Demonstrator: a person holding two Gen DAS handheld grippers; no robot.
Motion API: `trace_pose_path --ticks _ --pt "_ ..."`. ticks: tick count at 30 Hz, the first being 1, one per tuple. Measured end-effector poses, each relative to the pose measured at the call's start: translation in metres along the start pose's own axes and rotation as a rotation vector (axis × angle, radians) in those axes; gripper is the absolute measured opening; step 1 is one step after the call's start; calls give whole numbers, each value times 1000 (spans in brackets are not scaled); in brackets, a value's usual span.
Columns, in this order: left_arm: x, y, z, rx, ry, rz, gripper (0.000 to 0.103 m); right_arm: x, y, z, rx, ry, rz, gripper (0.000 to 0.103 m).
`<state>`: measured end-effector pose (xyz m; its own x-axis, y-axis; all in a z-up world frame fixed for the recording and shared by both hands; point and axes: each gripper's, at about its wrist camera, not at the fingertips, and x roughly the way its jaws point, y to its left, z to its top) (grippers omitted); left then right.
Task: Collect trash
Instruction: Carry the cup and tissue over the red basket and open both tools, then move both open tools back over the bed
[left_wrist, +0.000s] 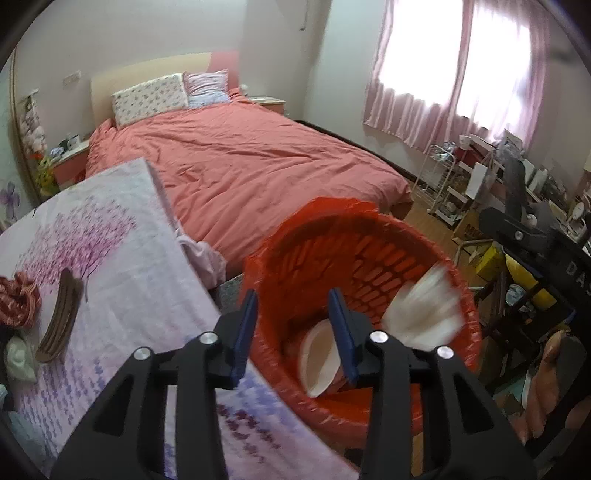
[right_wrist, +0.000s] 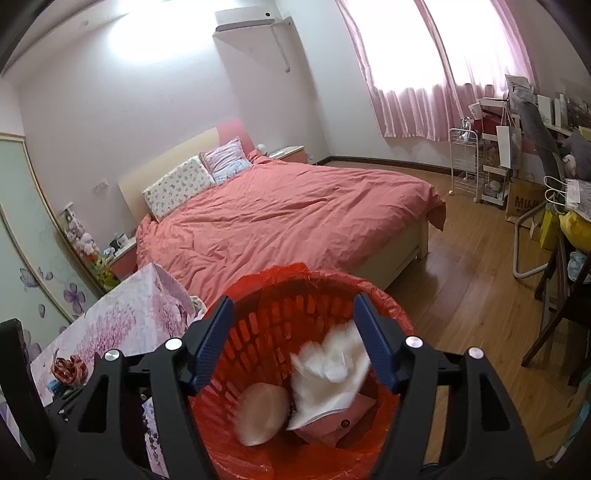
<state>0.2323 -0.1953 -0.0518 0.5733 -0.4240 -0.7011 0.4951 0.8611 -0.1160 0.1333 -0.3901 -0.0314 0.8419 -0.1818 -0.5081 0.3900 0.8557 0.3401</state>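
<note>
A red slatted trash basket (left_wrist: 373, 236) lined with a red bag stands beside the table; it also shows in the right wrist view (right_wrist: 258, 325). A blurred white crumpled paper (right_wrist: 328, 373) is in mid-air inside it, also seen in the left wrist view (left_wrist: 421, 314). A pale paper bowl (right_wrist: 262, 413) and a pink packet (right_wrist: 332, 424) lie at the bottom. My right gripper (right_wrist: 293, 343) is open above the basket, empty. My left gripper (left_wrist: 293, 334) is open over the basket's near rim, empty.
A table with a floral cloth (left_wrist: 122, 258) holds a brown curved piece (left_wrist: 61, 314) and a red scrunched item (left_wrist: 18, 301). A bed with a salmon cover (right_wrist: 288, 218) lies beyond. Cluttered shelves and a chair (right_wrist: 554, 295) stand at right on the wood floor.
</note>
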Motion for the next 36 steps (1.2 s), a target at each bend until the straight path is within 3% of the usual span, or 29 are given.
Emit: trace_pose_path --ticks 14,28,36 --pt "-49 43 -11 -25 -58 114 59 -17 37 -2 -104 -5 8 69" --pt "-126 148 -43 -173 -106 294 64 -29 112 -31 -246 46 131 69" --pt "-174 203 -87 -262 -126 444 67 -31 155 -62 -323 108 208 69"
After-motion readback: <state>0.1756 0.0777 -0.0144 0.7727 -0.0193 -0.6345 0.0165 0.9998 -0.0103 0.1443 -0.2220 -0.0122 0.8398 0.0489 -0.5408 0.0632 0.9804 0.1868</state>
